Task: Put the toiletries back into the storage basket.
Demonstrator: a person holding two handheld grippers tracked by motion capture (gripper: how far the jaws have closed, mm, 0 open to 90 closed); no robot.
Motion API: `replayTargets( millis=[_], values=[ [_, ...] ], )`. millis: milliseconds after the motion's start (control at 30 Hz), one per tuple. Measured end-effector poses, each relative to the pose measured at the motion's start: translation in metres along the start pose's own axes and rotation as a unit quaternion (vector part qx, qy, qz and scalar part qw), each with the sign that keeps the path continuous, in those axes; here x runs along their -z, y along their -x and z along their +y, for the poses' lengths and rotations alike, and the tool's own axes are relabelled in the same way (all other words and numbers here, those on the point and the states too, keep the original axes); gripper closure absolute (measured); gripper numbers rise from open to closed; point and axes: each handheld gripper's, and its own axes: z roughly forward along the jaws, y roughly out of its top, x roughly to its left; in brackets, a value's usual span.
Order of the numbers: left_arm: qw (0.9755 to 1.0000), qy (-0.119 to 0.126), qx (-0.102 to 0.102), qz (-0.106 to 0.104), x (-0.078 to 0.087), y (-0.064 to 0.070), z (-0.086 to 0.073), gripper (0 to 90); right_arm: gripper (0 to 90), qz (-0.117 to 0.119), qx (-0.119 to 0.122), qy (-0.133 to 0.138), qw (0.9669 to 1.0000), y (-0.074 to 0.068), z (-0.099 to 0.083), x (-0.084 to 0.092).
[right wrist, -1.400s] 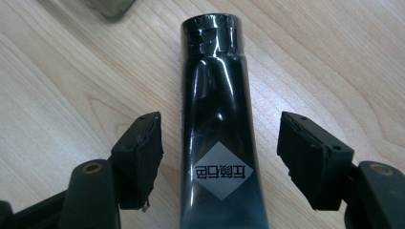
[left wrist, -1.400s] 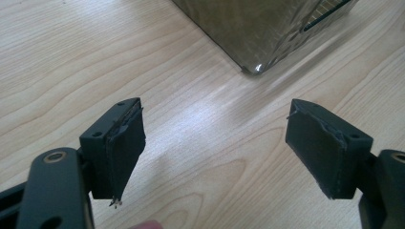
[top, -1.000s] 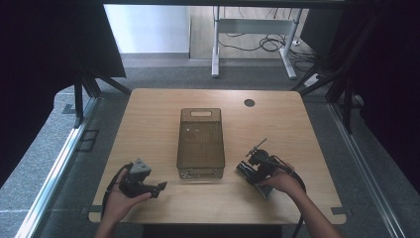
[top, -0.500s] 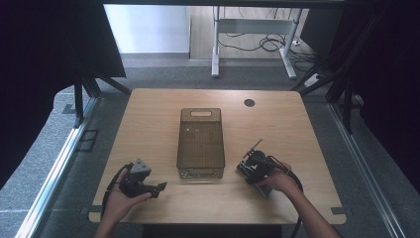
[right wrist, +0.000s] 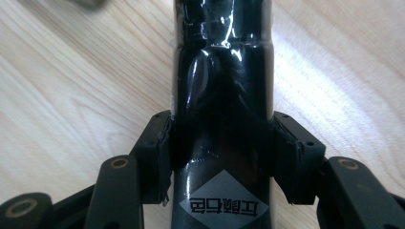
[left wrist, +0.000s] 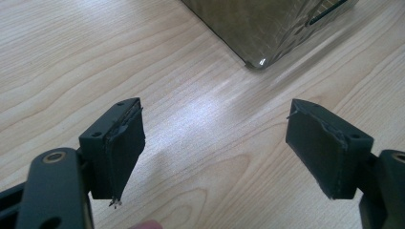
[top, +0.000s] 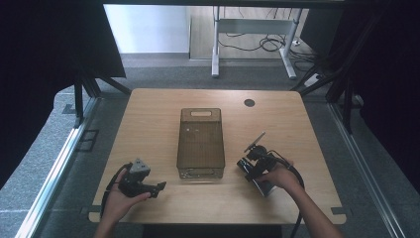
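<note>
Grey flooring is surrounding a wooden table [top: 148, 114] in the high view, with dark curtains hanging on both sides and a white frame with cables standing beyond the far edge. A smoky clear bin [top: 200, 144] is sitting upright at the table's middle, long side running away from the person. The left gripper [top: 157, 187] is resting in the left hand [top: 116, 198] near the front edge, left of the bin and apart from it. The right gripper [top: 246, 167] is sitting in the right hand [top: 277, 176], just right of the bin's near corner. A black pack [top: 256, 142] is sticking out from it, angled up and away.

Wood grain is running across the left gripper view. The left gripper [left wrist: 215, 143] is hovering low with its jaws spread wide and nothing between them. The bin's corner [left wrist: 260, 28] is showing beyond, apart from both pads.

Bare wood is lying behind everything in the right gripper view. The right gripper [right wrist: 222, 152] is pinching the glossy black pack [right wrist: 222, 81], both pads pressing its sides, the jaws having just been closing on it. The pack is extending straight ahead between the jaws, and a grey diamond label [right wrist: 223, 206] is showing near its lower end.
</note>
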Motion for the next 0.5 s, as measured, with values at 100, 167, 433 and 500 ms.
replayTargets(
  millis=[100,167,433,500],
  values=[
    [1.0000,0.001,0.000,0.001,0.001,0.000,0.000,21.4,46.2,0.009,-0.004,0.007,0.9999,-0.001,0.002,0.008],
    [1.0000,0.002,0.000,0.001,0.001,0.001,0.000,21.4,46.2,0.014,-0.007,0.014,0.9998,-0.002,0.003,0.014],
    [1.0000,0.001,0.000,0.000,0.001,0.001,0.000,21.4,46.2,0.024,-0.013,0.025,0.9993,-0.004,0.012,0.036],
    [1.0000,0.001,-0.001,-0.001,0.000,0.000,0.000,21.4,46.2,0.024,-0.016,0.028,0.9992,-0.005,0.014,0.041]
  ],
)
